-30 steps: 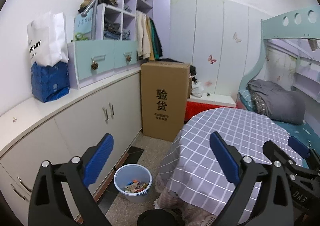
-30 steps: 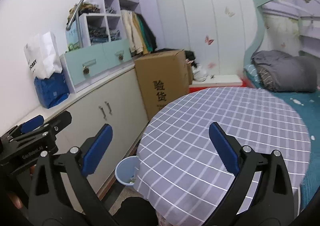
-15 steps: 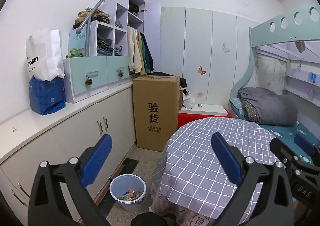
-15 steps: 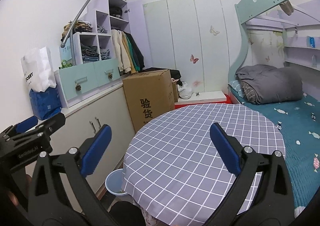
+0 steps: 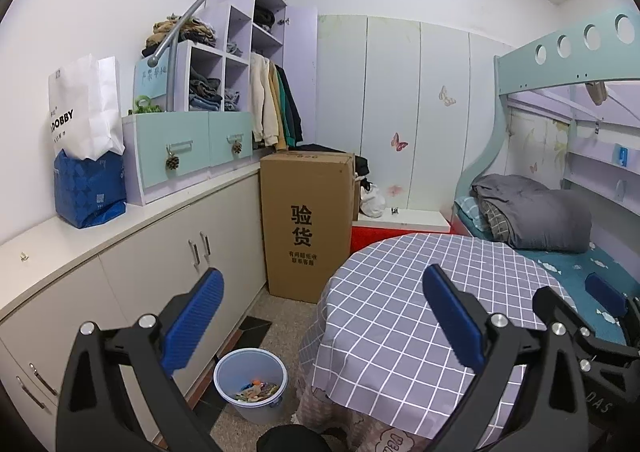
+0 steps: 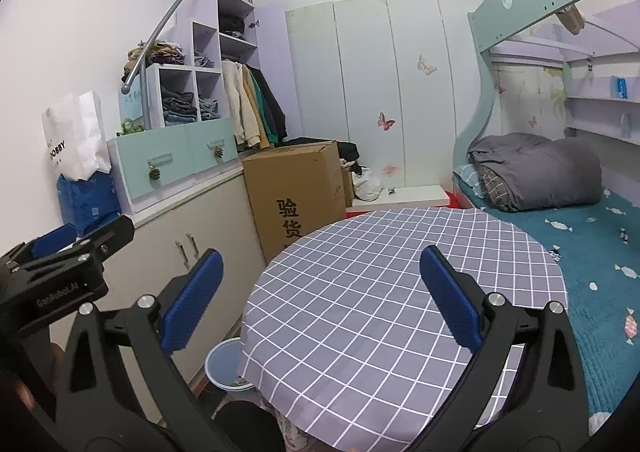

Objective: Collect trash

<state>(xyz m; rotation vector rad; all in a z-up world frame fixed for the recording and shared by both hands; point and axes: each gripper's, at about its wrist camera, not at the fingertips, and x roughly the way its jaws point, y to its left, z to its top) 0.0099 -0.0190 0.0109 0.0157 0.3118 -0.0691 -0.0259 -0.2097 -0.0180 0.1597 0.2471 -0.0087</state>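
Note:
A pale blue trash bin (image 5: 251,384) stands on the floor between the cabinets and the round table, with colourful scraps of trash (image 5: 256,390) inside. In the right wrist view the bin (image 6: 224,368) is partly hidden under the table's edge. The round table (image 5: 404,316) has a grey checked cloth with nothing on it. My left gripper (image 5: 324,316) is open and empty, held above the floor and the table's left edge. My right gripper (image 6: 320,296) is open and empty above the tabletop (image 6: 368,284).
A tall cardboard box (image 5: 307,224) stands behind the table. White cabinets (image 5: 152,264) run along the left wall with a blue bag (image 5: 90,188) on top. A bunk bed (image 6: 592,244) with a grey duvet (image 6: 536,172) is at right.
Both grippers have pulled back and risen: the table, bin and box look farther away and more of the ceiling shows. Both stay open and empty.

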